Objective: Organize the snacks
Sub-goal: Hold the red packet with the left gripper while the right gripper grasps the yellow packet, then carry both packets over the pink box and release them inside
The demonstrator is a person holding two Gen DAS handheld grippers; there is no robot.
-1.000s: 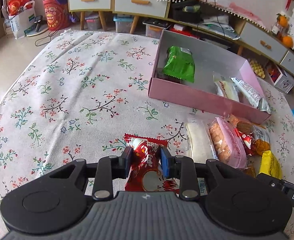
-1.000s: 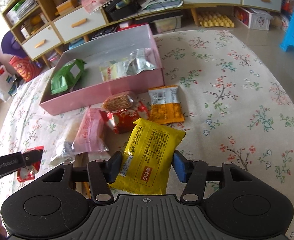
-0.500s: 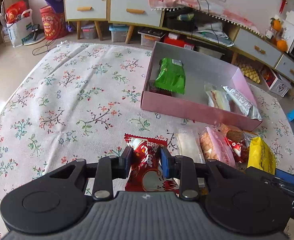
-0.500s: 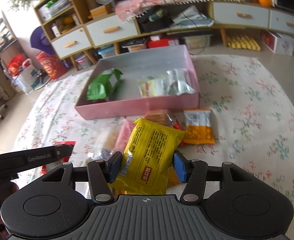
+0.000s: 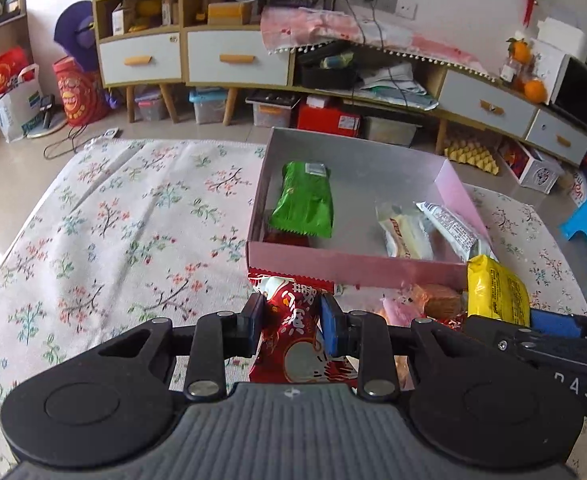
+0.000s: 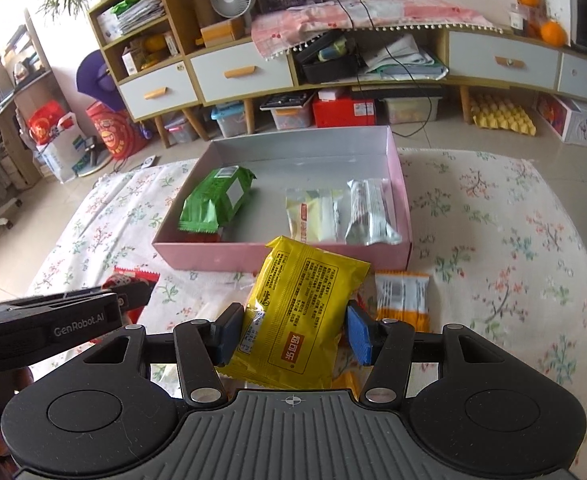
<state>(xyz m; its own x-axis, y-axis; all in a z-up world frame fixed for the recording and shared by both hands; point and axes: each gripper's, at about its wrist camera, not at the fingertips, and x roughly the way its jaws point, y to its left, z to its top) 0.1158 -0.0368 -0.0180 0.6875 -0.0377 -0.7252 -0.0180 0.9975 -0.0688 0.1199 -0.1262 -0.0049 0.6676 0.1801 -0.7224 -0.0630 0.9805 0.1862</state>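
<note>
The left gripper (image 5: 291,318) has its two fingers pressed against the sides of a red foil snack packet with white printed characters (image 5: 293,336), pinching it so the packet stands between the pads, its crimped top edge reaching toward the near wall of the shallow pink cardboard box with a silver-grey lining (image 5: 357,268). The right gripper (image 6: 293,330) is clamped on a yellow plastic snack bag with red print (image 6: 299,316), whose upper corner overlaps the box's near wall in the right wrist view. Inside the box lie a green foil packet (image 6: 215,200) at the left, a pale yellow-and-clear wrapped bar (image 6: 313,216) and a silver wrapped bar (image 6: 367,212) side by side at the right. Just in front of the box, on the white floral tablecloth (image 5: 133,232), rests an orange-and-white sachet (image 6: 401,294), and in the left wrist view a clear-wrapped brown biscuit pack (image 5: 439,298) lies beside a pink packet (image 5: 397,312).
</note>
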